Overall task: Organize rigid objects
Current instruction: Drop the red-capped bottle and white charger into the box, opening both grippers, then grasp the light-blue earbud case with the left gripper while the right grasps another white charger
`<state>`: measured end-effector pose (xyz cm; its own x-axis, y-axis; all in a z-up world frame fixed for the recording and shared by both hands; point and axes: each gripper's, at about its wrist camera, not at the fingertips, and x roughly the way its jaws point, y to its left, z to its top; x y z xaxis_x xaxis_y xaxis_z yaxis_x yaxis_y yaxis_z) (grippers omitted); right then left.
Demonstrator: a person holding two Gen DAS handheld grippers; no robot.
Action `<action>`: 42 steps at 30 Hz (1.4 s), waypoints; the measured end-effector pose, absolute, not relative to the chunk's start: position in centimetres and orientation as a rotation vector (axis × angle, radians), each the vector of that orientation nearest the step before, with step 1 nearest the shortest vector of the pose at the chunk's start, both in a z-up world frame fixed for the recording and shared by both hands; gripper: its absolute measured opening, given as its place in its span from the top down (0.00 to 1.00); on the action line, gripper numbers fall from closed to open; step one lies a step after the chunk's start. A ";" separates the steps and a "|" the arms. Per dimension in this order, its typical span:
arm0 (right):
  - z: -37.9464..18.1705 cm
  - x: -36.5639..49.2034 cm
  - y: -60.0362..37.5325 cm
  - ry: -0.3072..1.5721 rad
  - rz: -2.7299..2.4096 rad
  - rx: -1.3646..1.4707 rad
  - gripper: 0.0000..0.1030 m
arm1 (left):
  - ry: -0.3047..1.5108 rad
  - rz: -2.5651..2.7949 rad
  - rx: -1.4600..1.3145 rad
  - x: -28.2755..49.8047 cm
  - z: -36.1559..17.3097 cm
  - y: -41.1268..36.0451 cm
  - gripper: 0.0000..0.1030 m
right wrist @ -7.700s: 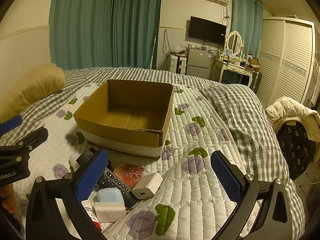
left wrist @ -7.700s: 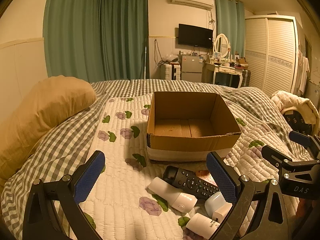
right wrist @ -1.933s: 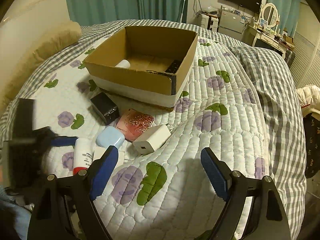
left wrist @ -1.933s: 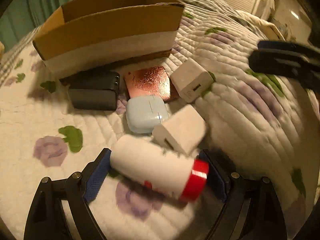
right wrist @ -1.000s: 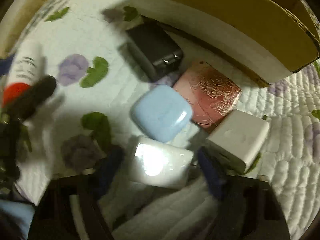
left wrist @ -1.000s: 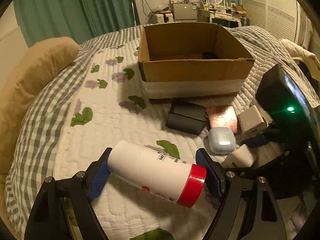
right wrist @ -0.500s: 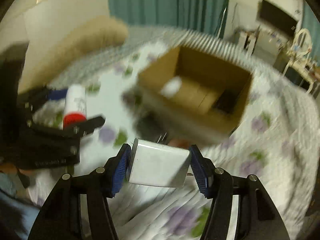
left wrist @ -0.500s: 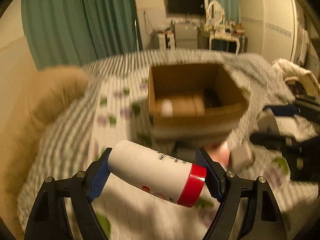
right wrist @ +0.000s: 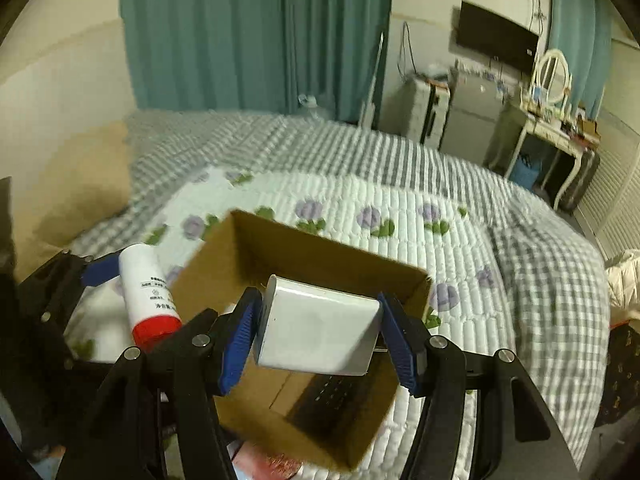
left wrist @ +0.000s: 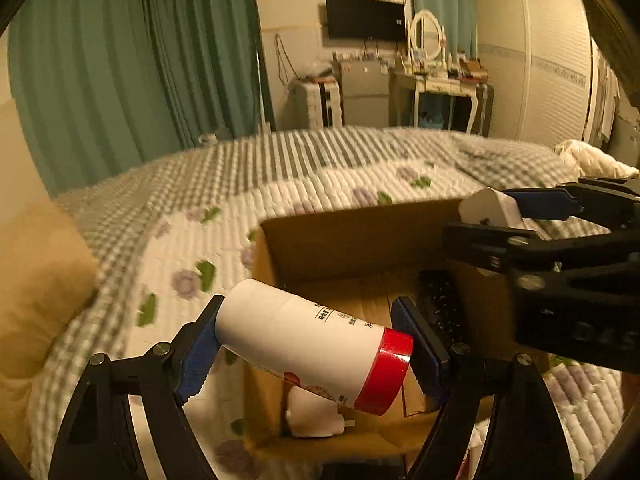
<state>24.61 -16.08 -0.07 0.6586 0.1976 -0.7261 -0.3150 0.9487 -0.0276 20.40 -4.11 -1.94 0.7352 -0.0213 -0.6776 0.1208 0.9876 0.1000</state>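
The open cardboard box (right wrist: pixel 320 264) sits on the quilted bed (right wrist: pixel 460 248), its near rim just below both of my grippers and its far wall standing clear against the quilt. Above the box the space is open; the two grippers hang side by side over it, close to each other but apart. My left gripper (left wrist: pixel 312 344) is narrowed onto a white bottle with a red cap (left wrist: pixel 316 344), held crosswise between the blue pads (left wrist: pixel 196 356), tilted with the cap end lower, over the box's left part. My right gripper (right wrist: pixel 320 332) is clamped on a white charger block (right wrist: pixel 316 328), pads touching its two sides, over the box's right part. Inside the box a black remote (left wrist: pixel 440 308) lies along the right wall, and a white object (left wrist: pixel 312 416) rests near the front left corner. A tan pillow (left wrist: pixel 36 280) lies at the bed's left edge.
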 end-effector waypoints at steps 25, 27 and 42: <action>2.5 11.3 -21.4 0.745 0.386 -0.270 0.08 | 0.742 0.021 0.051 7.3 -1.1 0.4 0.02; 0.5 10.6 -21.1 0.778 0.410 -0.296 0.08 | 0.747 0.044 0.039 5.9 -2.3 0.2 0.02; -14.2 9.9 -16.8 1.053 0.548 -0.686 0.25 | 0.905 0.059 0.014 4.0 -10.5 -2.9 0.02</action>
<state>9.94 -16.81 -14.24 0.3986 0.0839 -0.9133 -0.7000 0.6712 -0.2438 3.97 -2.93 -10.50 0.6158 0.0568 -0.7858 -0.0454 0.9983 0.0366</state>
